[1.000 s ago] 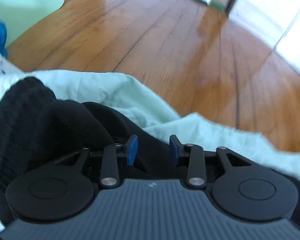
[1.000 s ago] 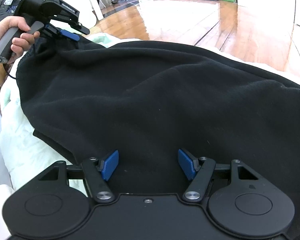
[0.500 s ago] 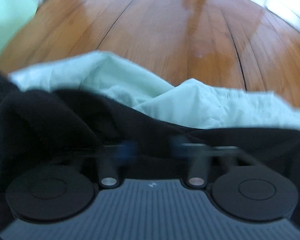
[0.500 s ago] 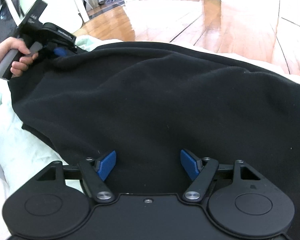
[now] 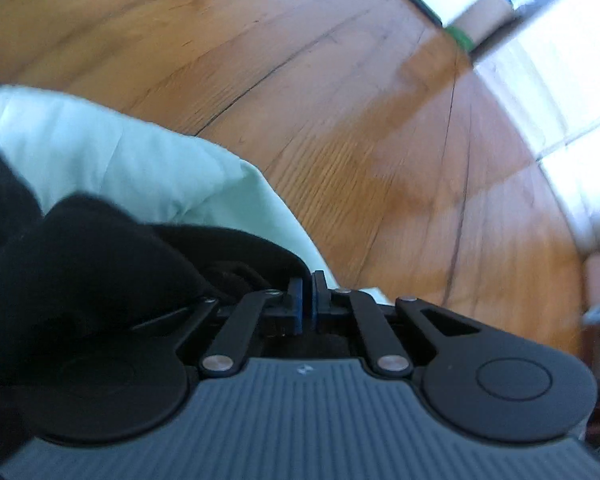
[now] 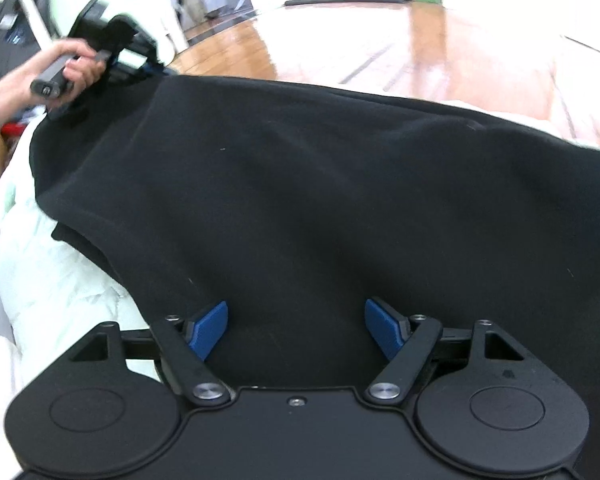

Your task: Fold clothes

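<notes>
Right wrist | right hand-held gripper (image 6: 296,330) opening, nothing clamped, over black garment (image 6: 320,200) | left hand-held gripper (image 5: 305,304) closed, apparently on far-left corner

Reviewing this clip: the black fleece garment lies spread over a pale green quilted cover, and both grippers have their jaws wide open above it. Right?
Not quite. Only the right gripper has its jaws wide apart, and still opening, over the black fleece garment. The left gripper is shut, as the left wrist view shows. The garment does lie on the pale green quilted cover.
</notes>
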The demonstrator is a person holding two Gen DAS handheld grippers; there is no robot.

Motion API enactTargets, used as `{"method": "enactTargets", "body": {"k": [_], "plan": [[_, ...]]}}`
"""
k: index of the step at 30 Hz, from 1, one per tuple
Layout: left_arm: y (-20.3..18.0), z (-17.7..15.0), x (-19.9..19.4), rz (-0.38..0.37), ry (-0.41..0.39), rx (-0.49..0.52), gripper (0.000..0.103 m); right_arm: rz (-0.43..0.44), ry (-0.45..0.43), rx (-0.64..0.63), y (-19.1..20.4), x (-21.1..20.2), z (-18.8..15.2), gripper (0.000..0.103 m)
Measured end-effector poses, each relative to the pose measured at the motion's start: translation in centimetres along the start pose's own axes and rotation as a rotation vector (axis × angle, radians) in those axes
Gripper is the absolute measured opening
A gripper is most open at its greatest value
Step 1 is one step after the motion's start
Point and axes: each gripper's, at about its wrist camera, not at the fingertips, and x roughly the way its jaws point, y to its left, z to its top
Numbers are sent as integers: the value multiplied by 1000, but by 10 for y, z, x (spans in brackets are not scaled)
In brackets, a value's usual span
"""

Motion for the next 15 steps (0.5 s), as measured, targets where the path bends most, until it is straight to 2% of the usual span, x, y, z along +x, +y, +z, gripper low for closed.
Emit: {"method": "enactTargets", "body": {"k": [3, 4, 5, 6, 7, 8, 9, 12, 15], "plan": [[-23, -20, -27, 20, -113, 177, 13, -56, -26, 61, -6, -19, -14, 79], [-29, -26, -40, 22, -182, 231, 28, -86, -41, 90, -9, -27, -19, 79], [-34, -32, -57, 21, -269, 279, 57, -108, -55, 124, -12, -35, -25, 79], [-37, -37, -73, 15, -355, 309, 67, -124, -75, 166, -15, -44, -31, 79], [-38, -41, -87, -5, -413, 325, 72, -137, -102, 210, -18, -53, -38, 79], [-38, -42, -100, -32, -453, 337, 72, -146, -128, 251, -20, -62, -43, 79], [-38, -42, -109, -54, -451, 348, 71, -160, -150, 289, -22, -69, -48, 80], [-36, -55, -118, -118, -296, 357, 69, -233, -178, 382, -25, -81, -66, 80], [-29, -91, -113, -163, -160, 367, 69, -261, -192, 473, -32, -82, -81, 80]]}}
